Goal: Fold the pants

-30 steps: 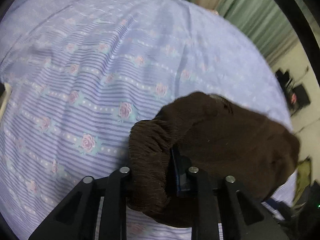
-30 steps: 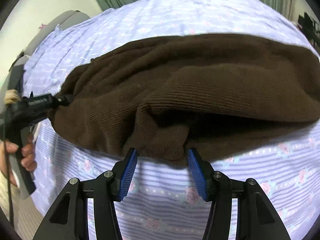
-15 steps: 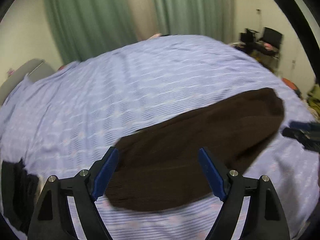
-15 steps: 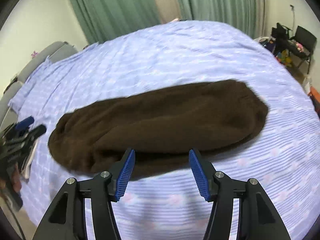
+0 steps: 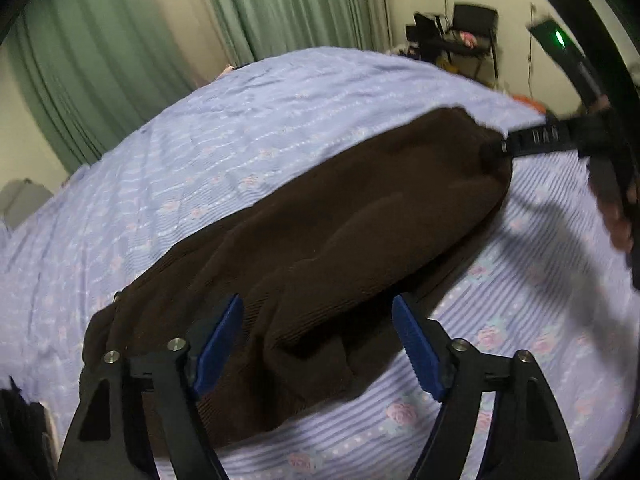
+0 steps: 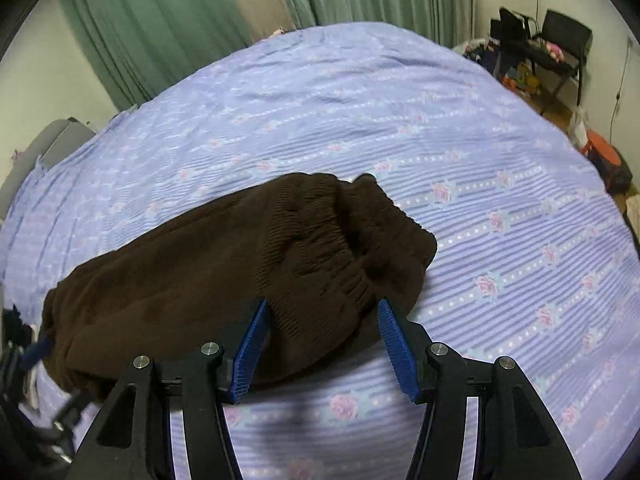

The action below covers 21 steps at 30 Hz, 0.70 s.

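Observation:
Brown ribbed pants (image 5: 328, 240) lie folded lengthwise on the bed. My left gripper (image 5: 318, 340) is open, its blue pads on either side of the near left end of the pants. In the right wrist view the elastic waistband end of the pants (image 6: 320, 248) lies just ahead of my right gripper (image 6: 322, 344), which is open with its pads on either side of the cloth edge. The right gripper also shows in the left wrist view (image 5: 540, 142) at the far end of the pants.
The bed has a lilac striped sheet with pink roses (image 6: 500, 200). Green curtains (image 6: 160, 32) hang behind. A black chair and clutter (image 6: 548, 48) stand at the right. A grey headboard (image 6: 52, 144) is at the left.
One second ago the left gripper was shut on the pants; it has let go and opened. Both grippers drew back, then came down close to the two ends of the pants.

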{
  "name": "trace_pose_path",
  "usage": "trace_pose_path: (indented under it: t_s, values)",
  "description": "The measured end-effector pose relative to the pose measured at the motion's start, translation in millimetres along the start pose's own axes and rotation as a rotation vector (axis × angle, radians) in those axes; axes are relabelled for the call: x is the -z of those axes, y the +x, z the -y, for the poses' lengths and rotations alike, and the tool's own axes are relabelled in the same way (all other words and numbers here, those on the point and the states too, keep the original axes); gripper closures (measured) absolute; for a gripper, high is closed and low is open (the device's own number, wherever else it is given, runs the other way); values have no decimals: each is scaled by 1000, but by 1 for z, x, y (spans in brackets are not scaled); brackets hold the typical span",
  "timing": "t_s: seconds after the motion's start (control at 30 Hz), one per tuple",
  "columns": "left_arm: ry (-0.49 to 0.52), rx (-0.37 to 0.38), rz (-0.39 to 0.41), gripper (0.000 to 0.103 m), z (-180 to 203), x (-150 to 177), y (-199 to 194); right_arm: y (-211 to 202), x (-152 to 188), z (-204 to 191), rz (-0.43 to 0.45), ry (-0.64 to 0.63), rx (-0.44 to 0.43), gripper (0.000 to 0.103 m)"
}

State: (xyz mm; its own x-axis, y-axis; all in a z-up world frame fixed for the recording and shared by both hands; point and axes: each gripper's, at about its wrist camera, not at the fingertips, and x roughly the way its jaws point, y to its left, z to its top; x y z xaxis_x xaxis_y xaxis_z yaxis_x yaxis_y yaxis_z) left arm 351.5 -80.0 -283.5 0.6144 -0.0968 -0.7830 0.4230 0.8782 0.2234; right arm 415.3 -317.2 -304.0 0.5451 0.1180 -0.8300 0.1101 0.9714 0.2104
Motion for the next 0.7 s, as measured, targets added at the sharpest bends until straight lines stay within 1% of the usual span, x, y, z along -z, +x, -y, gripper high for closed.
trace_pose_path:
  t_s: [0.03, 0.07, 0.1, 0.13, 0.17, 0.2, 0.23, 0.27, 0.3, 0.33, 0.37, 0.43, 0.5, 0.57, 0.6, 0.67, 0.7]
  values:
    - [4, -2, -6, 30, 2, 1, 2, 5, 0, 2, -7, 2, -10, 45]
    - [12, 0, -19, 37, 5, 1, 8, 9, -1, 3, -15, 4, -12, 45]
    - [17, 3, -30, 41, 6, 3, 11, 17, -2, 4, -31, 7, -19, 45]
    - [20, 4, -42, 47, 8, 4, 14, 22, -3, 5, -41, 11, -26, 45]
    - [29, 1, -58, 58, 10, 5, 20, 27, -2, 7, -55, 22, -25, 46]
    - [34, -1, -66, 66, 12, 6, 23, 30, -2, 7, -61, 28, -14, 55]
    - [39, -6, -75, 82, 13, 7, 25, 32, -1, 7, -60, 17, 2, 69]
    - [43, -6, -84, 84, 13, 7, 27, 31, -1, 6, -59, -2, 23, 71]
    - [37, 11, -84, 85, 13, 5, 25, 26, -1, 5, -48, -6, 20, 77]
    - [28, 26, -80, 87, 13, 3, 20, 21, -2, 5, -35, -9, 20, 80]
    - [24, 38, -75, 88, 13, 2, 17, 12, -4, 3, -10, -24, 30, 80]
    - [29, 65, -59, 88, 18, -1, 7, -6, -10, -1, 52, -68, 84, 81]
    - [77, 58, -44, 88, 32, -3, 2, -13, -18, 1, 79, -79, 103, 81]
    - [113, 54, -55, 88, 41, -2, 7, -11, -25, 6, 78, -81, 108, 82]
    - [115, 74, -80, 88, 46, 0, 14, -6, -28, 11, 69, -76, 117, 82]
    - [82, 110, -133, 88, 49, 5, 31, 3, -28, 19, 40, -46, 123, 80]
    - [66, 112, -147, 88, 48, 7, 37, 12, -25, 25, 10, -21, 126, 75]
